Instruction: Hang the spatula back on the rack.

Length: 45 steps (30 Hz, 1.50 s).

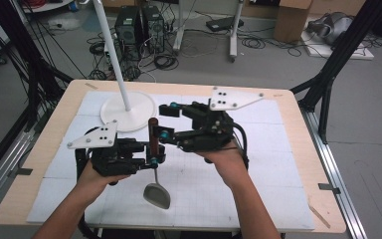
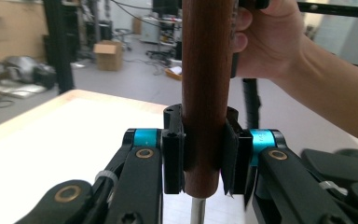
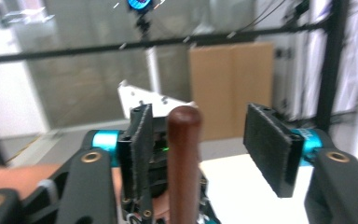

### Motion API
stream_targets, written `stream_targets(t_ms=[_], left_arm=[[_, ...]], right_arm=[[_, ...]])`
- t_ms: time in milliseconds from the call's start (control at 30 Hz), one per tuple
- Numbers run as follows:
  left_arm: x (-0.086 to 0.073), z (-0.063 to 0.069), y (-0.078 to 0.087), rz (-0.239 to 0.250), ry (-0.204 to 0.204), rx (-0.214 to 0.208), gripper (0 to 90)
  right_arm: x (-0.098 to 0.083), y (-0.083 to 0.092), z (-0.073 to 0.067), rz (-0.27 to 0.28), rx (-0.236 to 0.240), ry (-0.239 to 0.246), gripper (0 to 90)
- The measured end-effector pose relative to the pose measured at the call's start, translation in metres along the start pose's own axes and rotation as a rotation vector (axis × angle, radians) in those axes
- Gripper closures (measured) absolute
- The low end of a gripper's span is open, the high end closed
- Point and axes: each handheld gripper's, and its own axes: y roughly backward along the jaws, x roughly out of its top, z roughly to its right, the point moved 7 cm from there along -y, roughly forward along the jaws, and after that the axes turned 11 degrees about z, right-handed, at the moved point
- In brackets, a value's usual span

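A ladle stands upright with its brown wooden handle (image 1: 153, 134) up and its metal bowl (image 1: 157, 195) resting on the white mat. My left gripper (image 1: 154, 160) is shut on the lower part of the handle (image 2: 205, 93); both pads (image 2: 172, 154) of the left gripper (image 2: 204, 158) press its sides. My right gripper (image 1: 163, 121) is open around the handle's top. In the right gripper view the rounded handle end (image 3: 184, 158) stands close beside the left pad (image 3: 140, 140), far from the other pad of the right gripper (image 3: 204, 140).
A round white lamp base (image 1: 128, 110) with a slanted white pole (image 1: 112, 50) stands at the back left of the mat. The wooden table edge (image 1: 298, 149) frames the mat. Black stand legs, computers and cables are on the floor beyond.
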Motion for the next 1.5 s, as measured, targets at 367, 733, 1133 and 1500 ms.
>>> stream_targets(t_ms=[367, 733, 1133, 1500], left_arm=[[0.014, -0.028, 0.02, 0.01, -0.026, 0.205, 73.4], [0.055, -0.061, 0.034, 0.018, -0.068, 0.372, 73.3], [0.097, -0.121, 0.032, 0.028, -0.061, 0.5, 73.3], [0.113, -0.175, 0.034, 0.037, -0.023, 0.562, 73.3]], right_arm=[[-0.031, 0.092, 0.029, -0.136, -0.488, 0.189, 20.5], [-0.108, 0.197, 0.039, -0.226, -0.749, 0.09, 19.0], [-0.126, 0.223, 0.04, -0.233, -0.835, 0.107, 18.6], [-0.132, 0.224, 0.042, -0.248, -0.829, 0.105, 18.7]])
